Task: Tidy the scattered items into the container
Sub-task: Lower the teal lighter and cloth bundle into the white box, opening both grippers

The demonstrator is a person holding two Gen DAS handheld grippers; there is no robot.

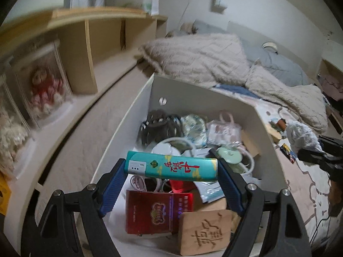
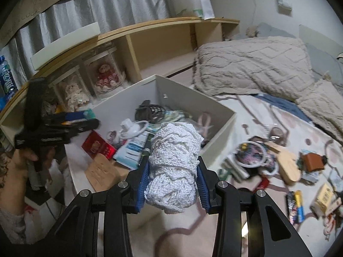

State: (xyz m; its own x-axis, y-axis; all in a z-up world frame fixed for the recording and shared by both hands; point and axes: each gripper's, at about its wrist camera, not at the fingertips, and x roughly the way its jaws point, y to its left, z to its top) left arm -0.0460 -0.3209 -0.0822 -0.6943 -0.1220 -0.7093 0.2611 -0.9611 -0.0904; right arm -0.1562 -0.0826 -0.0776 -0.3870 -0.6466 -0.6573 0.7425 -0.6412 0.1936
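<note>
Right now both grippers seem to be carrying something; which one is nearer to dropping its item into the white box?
Probably the left gripper. Its teal lighter already hangs above the clutter inside the white box. The right gripper holds a white knitted bundle short of the box's near wall.

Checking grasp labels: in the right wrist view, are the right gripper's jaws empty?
No, the right gripper has its jaws clamped on a white knitted bundle, which fills the gap between them.
</note>
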